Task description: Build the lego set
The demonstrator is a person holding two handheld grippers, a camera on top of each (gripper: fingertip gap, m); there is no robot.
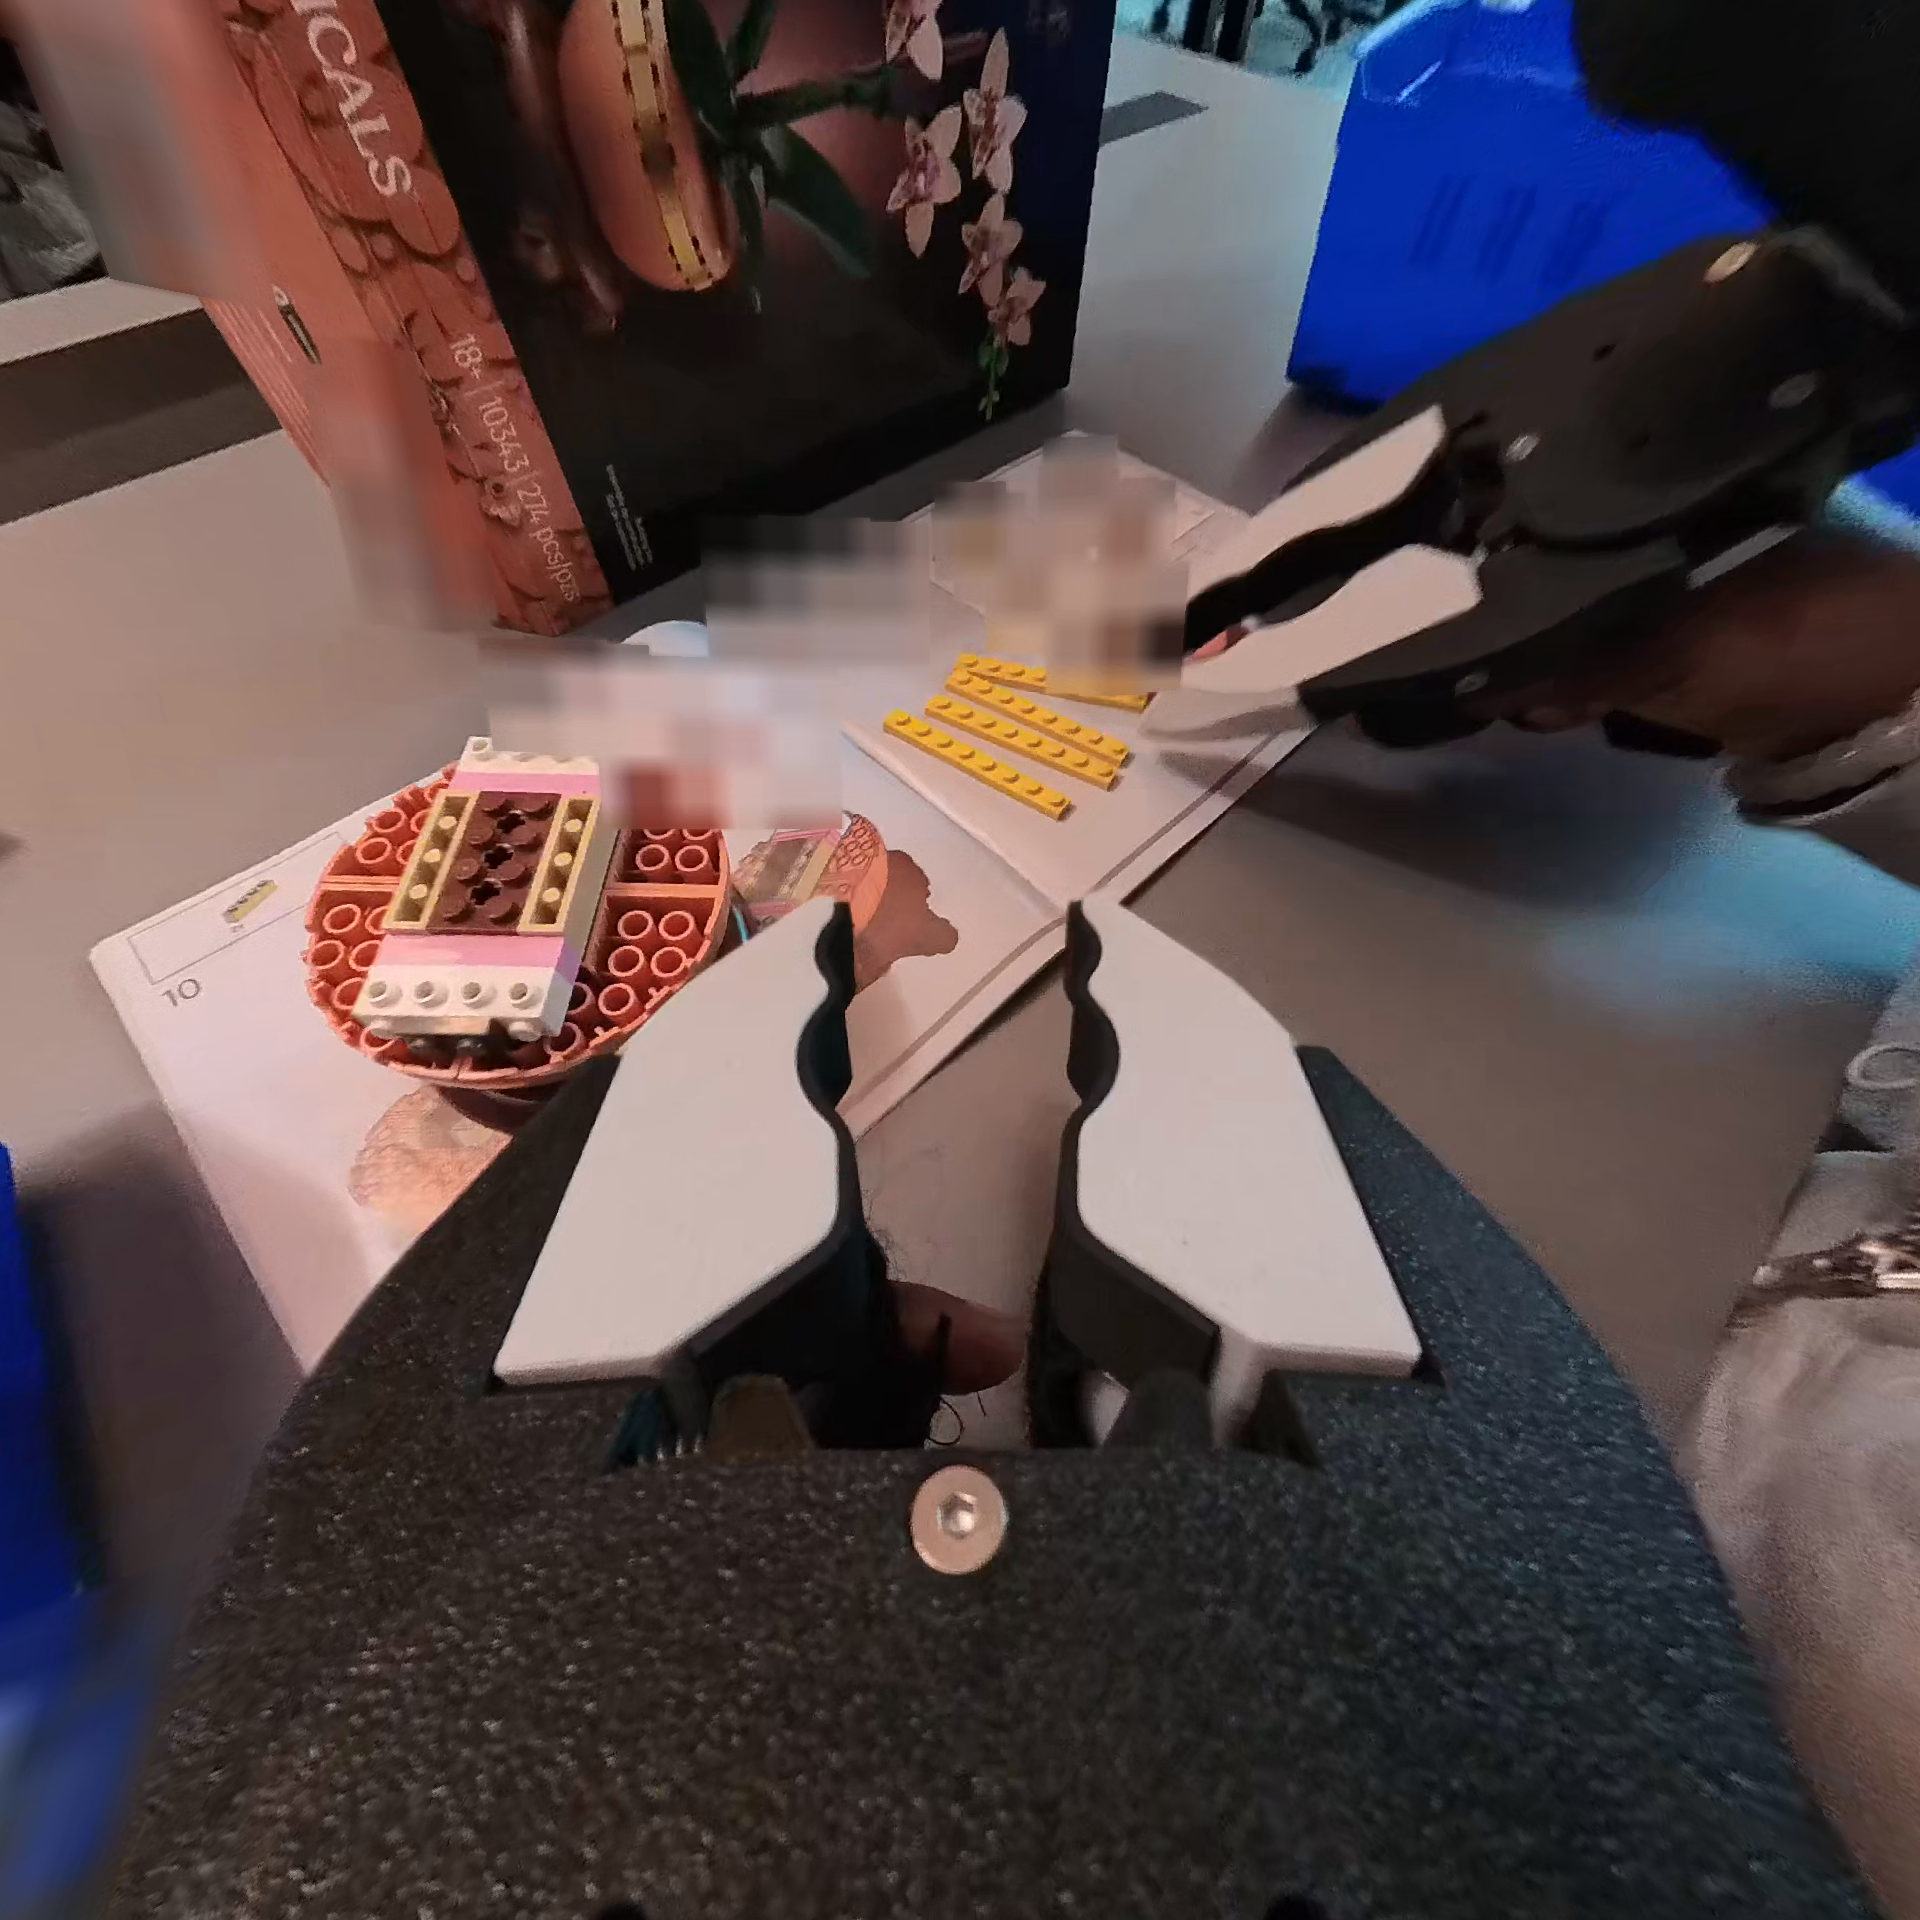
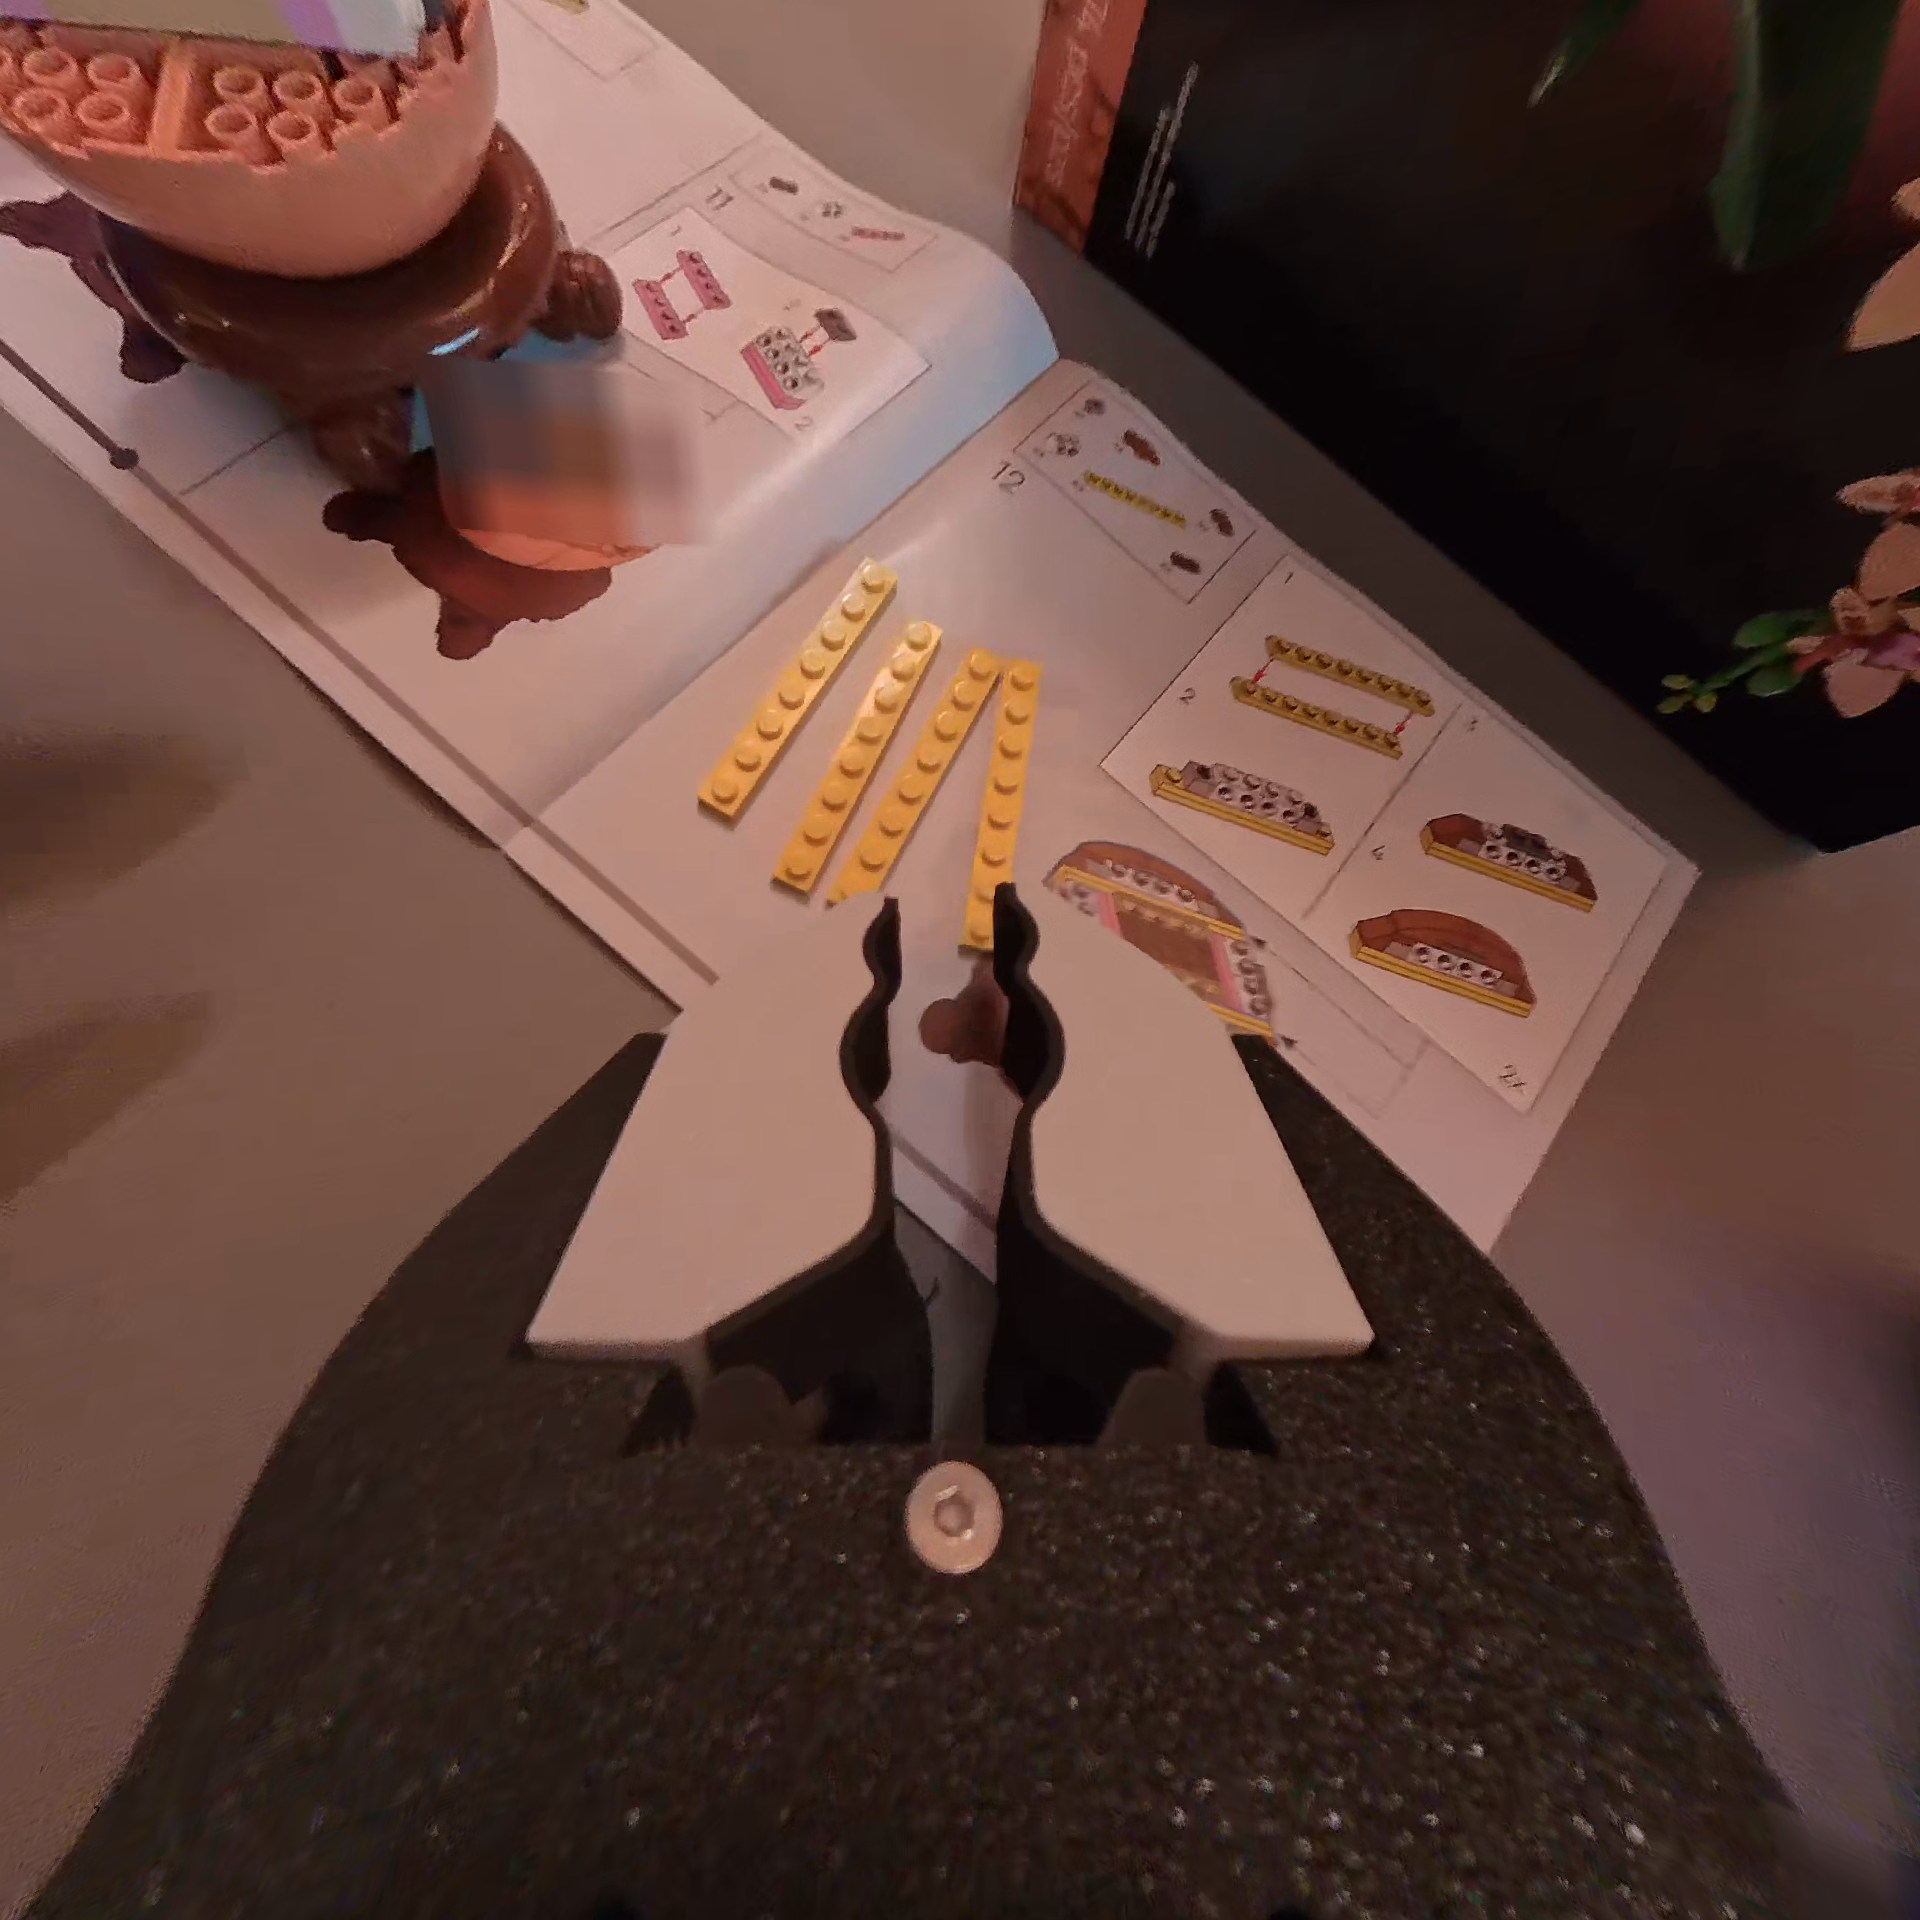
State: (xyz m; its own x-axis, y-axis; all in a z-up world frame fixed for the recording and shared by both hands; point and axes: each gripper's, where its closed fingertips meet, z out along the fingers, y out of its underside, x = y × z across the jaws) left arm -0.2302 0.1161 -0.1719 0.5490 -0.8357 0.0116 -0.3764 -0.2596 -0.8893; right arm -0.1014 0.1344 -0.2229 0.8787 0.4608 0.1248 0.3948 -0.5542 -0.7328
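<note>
A: Where are the yellow plates?
B: Mid-frame on the open instruction booklet, just ahead of the right gripper, its fingers apart, empty.

A: And the left gripper?
B: Fingers apart, beside the pot model; the box stands behind on the table.

Speckled black gripper, grey jaws, seemingly hex screw

Grey table, blue bag at far edge, dim warm light
</note>
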